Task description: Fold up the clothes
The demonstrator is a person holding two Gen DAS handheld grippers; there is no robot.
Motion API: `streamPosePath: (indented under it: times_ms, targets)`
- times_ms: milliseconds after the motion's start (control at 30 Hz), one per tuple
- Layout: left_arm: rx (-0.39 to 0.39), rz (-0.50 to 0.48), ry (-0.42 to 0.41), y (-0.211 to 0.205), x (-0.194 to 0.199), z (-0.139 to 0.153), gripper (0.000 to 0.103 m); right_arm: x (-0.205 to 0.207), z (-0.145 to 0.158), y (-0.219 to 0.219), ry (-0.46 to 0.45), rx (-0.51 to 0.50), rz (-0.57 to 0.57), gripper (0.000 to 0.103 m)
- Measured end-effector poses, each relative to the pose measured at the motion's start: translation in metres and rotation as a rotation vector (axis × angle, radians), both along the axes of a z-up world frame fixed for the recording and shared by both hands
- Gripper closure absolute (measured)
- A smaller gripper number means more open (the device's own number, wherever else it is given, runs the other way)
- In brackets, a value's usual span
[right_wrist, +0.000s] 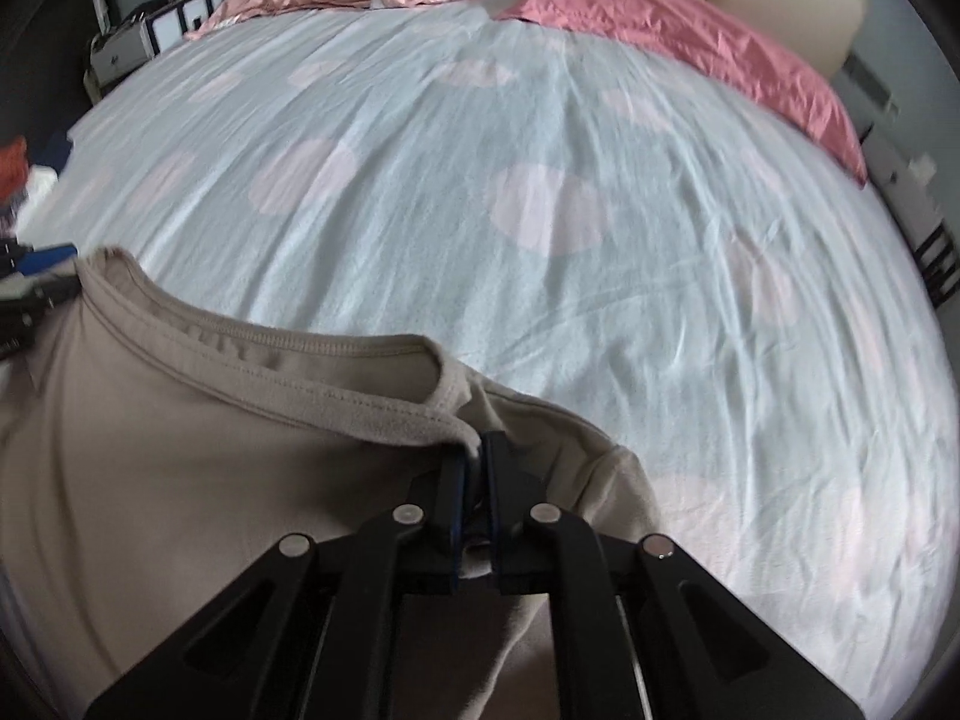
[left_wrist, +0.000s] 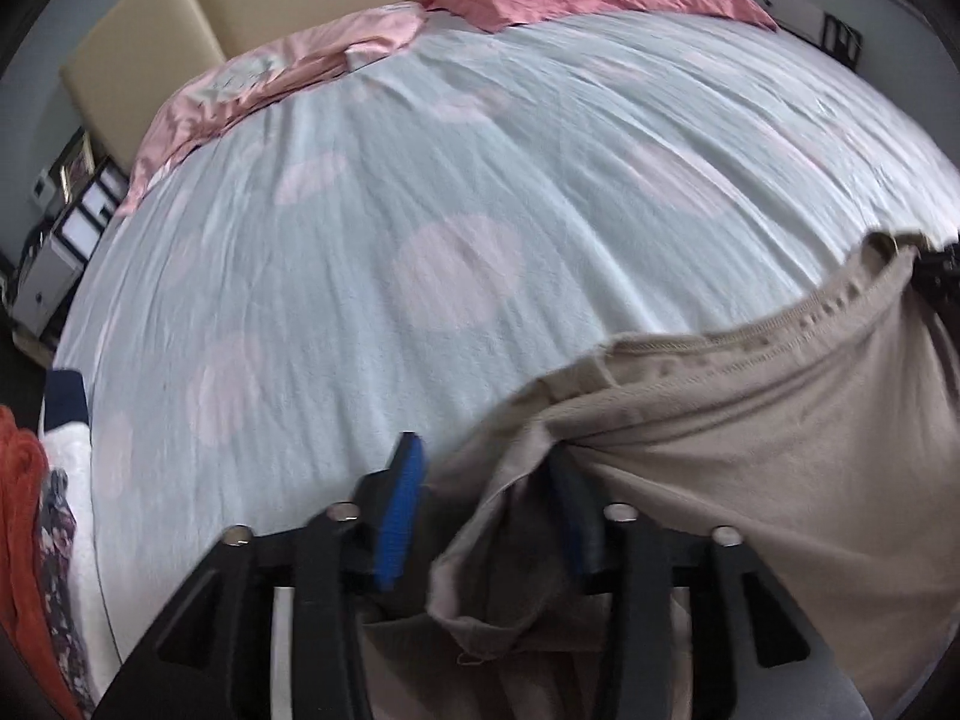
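**Beige shirt down at the near edge of the bed, fold not yet begun**

The beige shirt (right_wrist: 180,450) hangs between the two tools at the near edge of the bed (right_wrist: 540,210), its ribbed neckline running across both views. The right tool (right_wrist: 474,462) is clenched on a pinch of the collar edge at about 6 o'clock in its own view, the fabric bunched between nearly closed jaws. The left tool (left_wrist: 486,480) stands released: its jaws are apart, the blue-padded finger (left_wrist: 399,516) is bare, and the shirt's other shoulder drapes over the opposite finger without being pinched (cloth lies in the gap, but the pads do not press it).

As I judge it, the task is at an early stage for this garment. It has been brought low over the sheet and one corner let go, but it is not yet spread flat, and no crease or fold shows in it. Laying it out, smoothing it and making every fold remain.

Counted outward: two tools, one beige shirt, one bed with a pale spotted sheet. Two pink pillows (right_wrist: 690,42) lie at 12 o'clock against the cream headboard (left_wrist: 138,66). A small heap of other clothes (left_wrist: 36,540), orange, white and patterned, sits at 8 o'clock in the left view; how many pieces it holds I cannot tell.
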State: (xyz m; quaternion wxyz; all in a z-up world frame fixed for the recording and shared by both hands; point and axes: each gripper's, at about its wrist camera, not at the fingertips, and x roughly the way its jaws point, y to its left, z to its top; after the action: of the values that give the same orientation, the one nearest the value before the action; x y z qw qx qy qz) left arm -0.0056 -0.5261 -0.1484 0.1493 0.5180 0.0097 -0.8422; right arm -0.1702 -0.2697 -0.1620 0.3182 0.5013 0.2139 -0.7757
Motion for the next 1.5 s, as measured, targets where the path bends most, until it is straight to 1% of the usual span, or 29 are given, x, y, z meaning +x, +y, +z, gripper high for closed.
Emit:
streamPosePath:
  times_ms: [33,100,233,300,333,433,533,600,667,733,800,967,1067,1133,1233,1333,1400,1433,1500]
  targets:
    - [0.029,0.021,0.007,-0.007,0.001,0.002,0.054,-0.007,0.002,0.004,-0.042,-0.026,-0.024,0.089]
    - [0.062,0.057,-0.002,-0.019,0.001,0.003,0.054,-0.021,0.004,0.012,-0.133,-0.072,-0.069,0.085]
    - [0.106,0.127,-0.017,-0.038,0.005,0.003,0.054,-0.045,0.002,0.025,-0.317,-0.144,-0.159,0.084]
    - [0.122,0.161,-0.021,-0.047,0.008,0.004,0.054,-0.052,-0.001,0.032,-0.395,-0.166,-0.193,0.084]
    - [0.117,0.179,-0.019,-0.051,0.011,0.006,0.054,-0.054,-0.001,0.037,-0.417,-0.173,-0.213,0.084]
    - [0.101,0.231,-0.015,-0.061,0.022,0.013,0.054,-0.058,0.003,0.051,-0.445,-0.196,-0.263,0.083]
    - [0.097,0.279,-0.003,-0.068,0.038,0.023,0.054,-0.063,0.010,0.066,-0.457,-0.235,-0.319,0.083]
    - [0.103,0.310,0.008,-0.071,0.050,0.032,0.054,-0.064,0.019,0.077,-0.430,-0.248,-0.369,0.083]
    - [0.106,0.323,0.020,-0.068,0.065,0.042,0.054,-0.058,0.030,0.087,-0.379,-0.235,-0.404,0.083]
    - [0.111,0.320,0.032,-0.059,0.084,0.051,0.054,-0.047,0.040,0.095,-0.349,-0.229,-0.407,0.083]
    - [0.107,0.306,0.039,-0.045,0.101,0.059,0.054,-0.032,0.050,0.102,-0.344,-0.246,-0.398,0.083]
    - [0.114,0.250,0.039,0.001,0.146,0.068,0.054,0.037,0.065,0.130,-0.347,-0.311,-0.401,0.083]
    - [0.140,0.224,0.034,0.029,0.168,0.067,0.054,0.078,0.067,0.147,-0.363,-0.354,-0.431,0.083]
    - [0.151,0.208,0.029,0.046,0.180,0.064,0.054,0.104,0.064,0.157,-0.363,-0.366,-0.443,0.083]
    - [0.166,0.190,0.001,0.068,0.193,0.056,0.054,0.141,0.059,0.168,-0.317,-0.343,-0.425,0.083]
    - [0.163,0.177,-0.039,0.085,0.200,0.044,0.054,0.158,0.051,0.173,-0.256,-0.288,-0.374,0.083]
    - [0.158,0.169,-0.063,0.094,0.202,0.035,0.054,0.165,0.046,0.176,-0.235,-0.256,-0.339,0.083]
    - [0.156,0.164,-0.074,0.098,0.203,0.031,0.054,0.166,0.043,0.177,-0.236,-0.248,-0.324,0.083]
    - [0.147,0.154,-0.086,0.103,0.203,0.026,0.054,0.164,0.035,0.179,-0.277,-0.268,-0.308,0.083]
